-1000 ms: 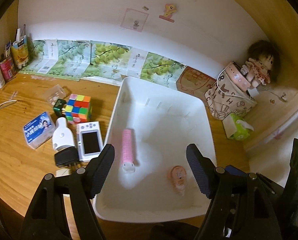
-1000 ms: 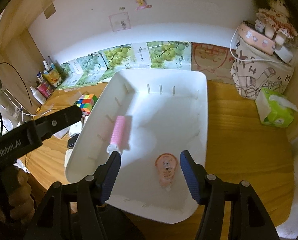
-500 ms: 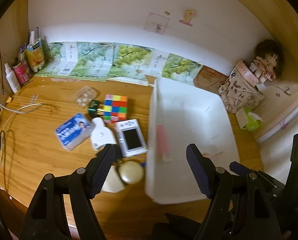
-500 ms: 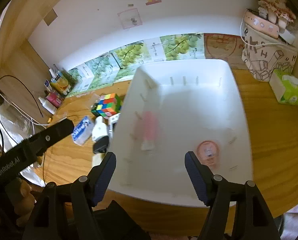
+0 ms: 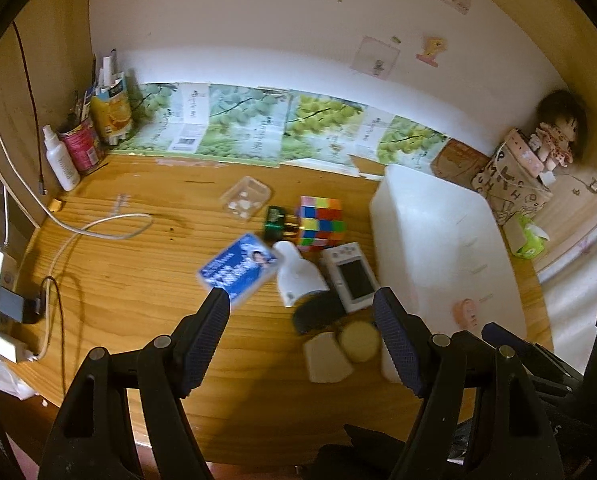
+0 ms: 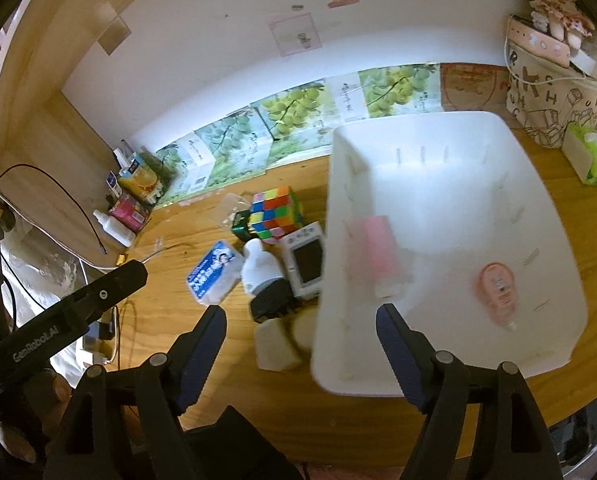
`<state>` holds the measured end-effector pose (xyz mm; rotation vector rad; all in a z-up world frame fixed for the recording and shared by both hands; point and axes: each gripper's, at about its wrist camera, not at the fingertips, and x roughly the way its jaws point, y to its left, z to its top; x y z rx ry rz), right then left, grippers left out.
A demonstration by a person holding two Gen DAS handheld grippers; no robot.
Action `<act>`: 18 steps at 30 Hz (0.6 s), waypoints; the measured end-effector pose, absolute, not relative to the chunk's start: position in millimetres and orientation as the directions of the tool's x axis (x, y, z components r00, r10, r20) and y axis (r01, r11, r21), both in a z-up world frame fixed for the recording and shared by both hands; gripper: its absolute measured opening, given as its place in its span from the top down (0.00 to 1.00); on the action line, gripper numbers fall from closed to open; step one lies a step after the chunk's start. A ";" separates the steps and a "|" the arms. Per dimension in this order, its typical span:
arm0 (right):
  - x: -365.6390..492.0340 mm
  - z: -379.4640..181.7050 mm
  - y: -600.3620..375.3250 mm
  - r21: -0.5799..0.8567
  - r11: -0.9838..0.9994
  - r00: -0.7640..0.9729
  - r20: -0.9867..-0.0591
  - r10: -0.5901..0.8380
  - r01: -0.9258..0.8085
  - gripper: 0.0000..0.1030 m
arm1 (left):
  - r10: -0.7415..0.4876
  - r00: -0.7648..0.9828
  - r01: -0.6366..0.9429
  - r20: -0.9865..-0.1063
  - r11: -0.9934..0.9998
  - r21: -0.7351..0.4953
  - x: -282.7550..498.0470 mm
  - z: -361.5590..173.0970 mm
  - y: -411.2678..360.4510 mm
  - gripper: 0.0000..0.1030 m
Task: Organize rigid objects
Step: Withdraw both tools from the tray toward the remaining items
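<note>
- Since the earlier frames both wrist views have been swung to the left: the white bin (image 6: 438, 184), which filled the middle of each view, is now seen at the right, and the cluster of loose items on the wooden surface (image 5: 138, 280) has been brought toward the centre.
- At the far left of the surface, one white spray bottle (image 5: 60, 160) and one red can (image 5: 80, 146) are seen upright against the side panel, with one white cable (image 5: 110, 228) looped near them.
- One blue-and-white box (image 5: 238, 270) is seen just left of one white bottle-shaped item (image 5: 298, 280).
- Behind these, one clear plastic case (image 5: 245, 199), one small green item (image 5: 275, 222) and one multicoloured puzzle cube (image 5: 320, 222) are lined up, the cube touching the green item.
- One white handheld device with a dark screen (image 5: 352, 276) lies just beside the bin wall; one black item (image 5: 314, 316), one cream block (image 5: 326, 360) and one round cream item (image 5: 358, 340) lie in front of it.
- Two things are held in the bin: one pink cylinder (image 6: 380, 252) near its left wall and one peach correction-tape dispenser (image 6: 496, 288) toward its right.
- The left gripper (image 5: 300, 340) is held above the surface, jaws spread wide, nothing between them.
- The right gripper (image 6: 298, 350) is likewise held with jaws wide apart and empty, over the bin's near-left corner.
</note>
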<state>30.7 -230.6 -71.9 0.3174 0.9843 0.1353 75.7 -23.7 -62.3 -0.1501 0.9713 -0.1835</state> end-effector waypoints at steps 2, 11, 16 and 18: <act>30.9 -73.9 -219.7 0.329 0.944 0.551 -0.795 0.255 0.037 0.24 | -0.220 0.541 0.098 -0.812 0.975 -0.199 79.3 -65.0 -15.3 0.25; 35.0 -85.9 -176.6 0.350 0.933 0.552 -0.796 0.249 0.084 0.21 | -0.208 0.468 0.160 -0.859 0.976 -0.149 101.6 -85.2 14.1 0.25; 41.3 -101.3 -162.7 0.350 0.926 0.504 -0.831 0.236 0.143 0.21 | -0.217 0.414 0.210 -0.884 0.968 -0.139 115.2 -100.3 17.1 0.20; 43.9 -112.7 -161.5 0.365 0.914 0.464 -0.850 0.249 0.179 0.21 | -0.212 0.395 0.224 -0.894 0.966 -0.130 119.4 -105.5 16.5 0.16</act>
